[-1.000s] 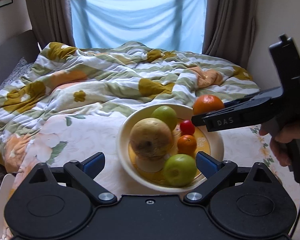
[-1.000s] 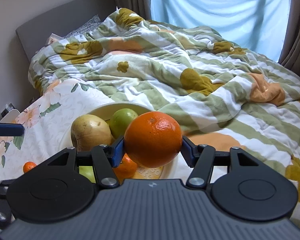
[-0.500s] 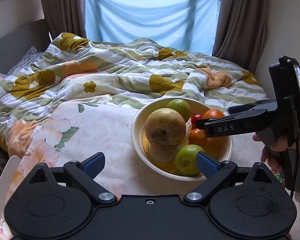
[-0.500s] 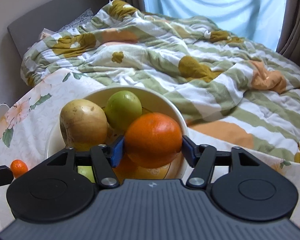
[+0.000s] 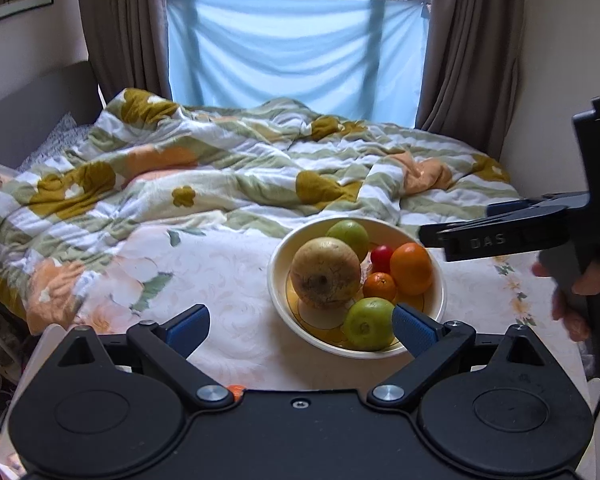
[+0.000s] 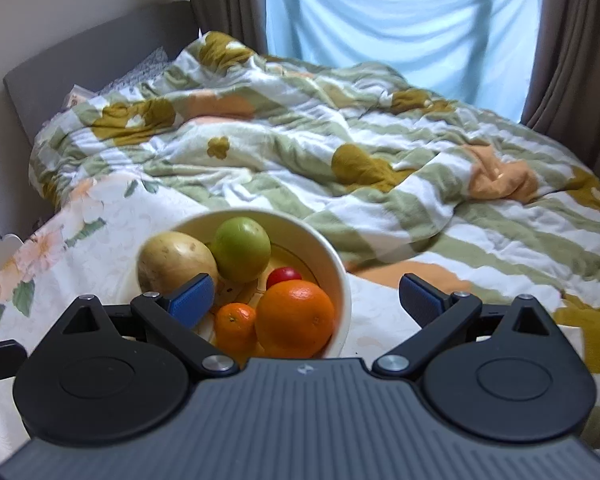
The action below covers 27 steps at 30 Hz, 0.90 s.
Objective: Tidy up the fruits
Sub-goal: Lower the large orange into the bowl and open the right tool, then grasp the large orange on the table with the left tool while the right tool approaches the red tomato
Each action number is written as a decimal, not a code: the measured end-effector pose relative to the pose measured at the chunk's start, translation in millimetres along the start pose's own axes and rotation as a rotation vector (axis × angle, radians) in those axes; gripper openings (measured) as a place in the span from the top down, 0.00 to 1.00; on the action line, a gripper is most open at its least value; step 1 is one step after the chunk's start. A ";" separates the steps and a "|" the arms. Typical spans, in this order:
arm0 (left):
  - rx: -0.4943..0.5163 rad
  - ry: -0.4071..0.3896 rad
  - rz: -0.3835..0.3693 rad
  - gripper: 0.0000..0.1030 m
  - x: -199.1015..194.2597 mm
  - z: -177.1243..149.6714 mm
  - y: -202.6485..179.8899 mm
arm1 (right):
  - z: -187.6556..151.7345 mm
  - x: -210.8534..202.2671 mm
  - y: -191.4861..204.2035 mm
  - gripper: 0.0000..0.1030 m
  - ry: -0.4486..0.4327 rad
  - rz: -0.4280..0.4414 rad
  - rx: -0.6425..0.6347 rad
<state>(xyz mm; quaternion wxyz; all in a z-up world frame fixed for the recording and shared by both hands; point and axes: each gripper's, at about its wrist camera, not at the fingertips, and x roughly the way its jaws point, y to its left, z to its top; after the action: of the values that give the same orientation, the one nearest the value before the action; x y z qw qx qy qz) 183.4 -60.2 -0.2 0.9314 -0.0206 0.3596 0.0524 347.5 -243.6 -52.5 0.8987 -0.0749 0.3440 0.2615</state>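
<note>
Right tool (image 6: pixel 306 294) jaws just opened wide, empty; big orange (image 6: pixel 295 323) sits free in bowl (image 6: pixel 342 280) on worktop. Left tool (image 5: pixel 300 326) spread, empty. Blanket (image 6: pixel 340 152) behind.

The bowl (image 5: pixel 278 300) stands on the bench (image 5: pixel 220 280), with the bed's quilt (image 5: pixel 240 176) behind it and the curtained window (image 5: pixel 296 56) beyond that. In the bowl, the large orange (image 5: pixel 411 268) lies at the right, touching the small orange (image 5: pixel 380 286) to its left, with the cherry tomato (image 5: pixel 381 257) just behind them. The pear (image 5: pixel 326 272) fills the left side, one apple (image 5: pixel 348 236) behind it and another apple (image 5: pixel 368 324) at the front rim.
</note>
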 end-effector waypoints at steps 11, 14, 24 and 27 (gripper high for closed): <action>0.087 -0.081 -0.086 0.02 -56.5 -5.1 19.9 | -6.7 -101.0 28.7 0.00 -0.039 -0.153 0.084; 0.119 -0.104 -0.107 0.01 -68.2 -9.3 26.2 | -16.1 -126.0 36.4 0.00 -0.047 -0.194 0.121; 0.211 -0.114 -0.228 0.01 -82.3 -26.2 35.6 | -70.1 -184.4 66.0 0.00 -0.035 -0.347 0.232; 0.248 -0.105 -0.259 0.01 -77.8 -29.5 31.7 | -85.3 -195.3 72.1 0.00 -0.035 -0.379 0.269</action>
<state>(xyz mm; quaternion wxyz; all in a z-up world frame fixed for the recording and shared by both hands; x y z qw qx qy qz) 102.9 -37.4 30.2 0.9433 0.0508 0.3084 -0.1117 138.2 -290.7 15.1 0.9395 -0.0131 0.3398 0.0411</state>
